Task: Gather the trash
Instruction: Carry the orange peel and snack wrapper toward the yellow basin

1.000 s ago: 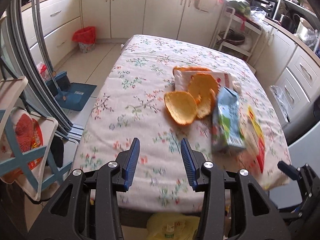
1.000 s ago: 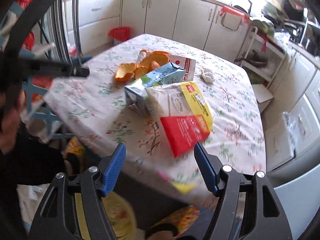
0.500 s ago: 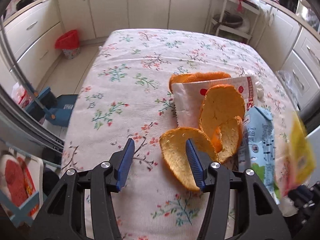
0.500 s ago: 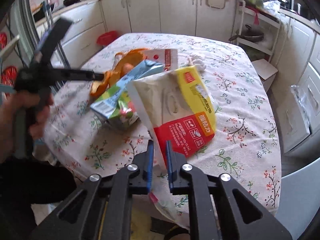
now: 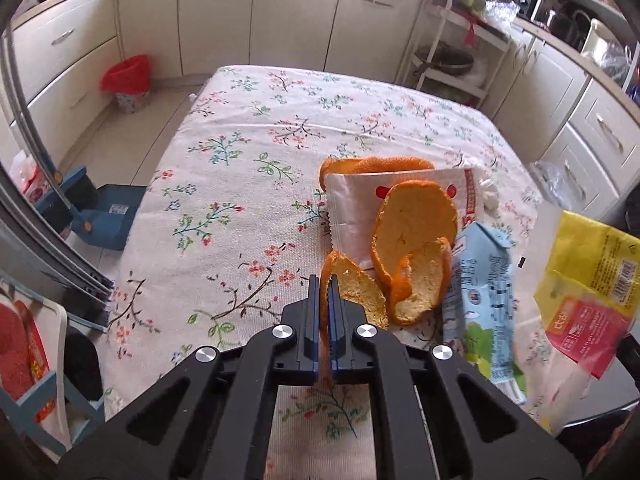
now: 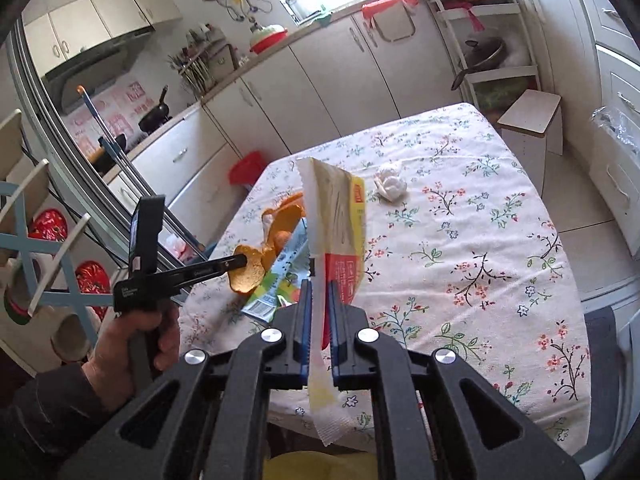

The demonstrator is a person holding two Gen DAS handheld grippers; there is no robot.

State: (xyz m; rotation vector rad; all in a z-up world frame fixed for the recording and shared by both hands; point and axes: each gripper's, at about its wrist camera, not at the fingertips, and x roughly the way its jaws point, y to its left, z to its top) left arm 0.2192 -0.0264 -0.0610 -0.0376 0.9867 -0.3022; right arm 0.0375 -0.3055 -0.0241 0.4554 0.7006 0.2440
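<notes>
Already, two pieces of trash were gripped. The left gripper (image 5: 324, 300) was clamped narrowly on the rim of a curled orange peel (image 5: 354, 288), at about 6 o'clock of the litter cluster on the floral tablecloth (image 5: 240, 160). The right gripper (image 6: 319, 308) was pinched on the crimped edge of a yellow-and-red snack bag (image 6: 340, 220), which was held edge-on above the table.

Left on the cloth were a larger orange peel (image 5: 416, 220), lying partly on a white wrapper (image 5: 352, 204), a blue drink carton (image 5: 486, 280) at 3 o'clock of the peels, and a crumpled white tissue (image 6: 390, 184) at 12 o'clock of the bag.

The peel was judged light, leathery and prone to tearing, so a hold at its rim was considered sound. The bag was judged nearly weightless, slick and floppy; its sealed seam seemed the best hold. The carton was judged stiffer and best taken across its narrow faces.
</notes>
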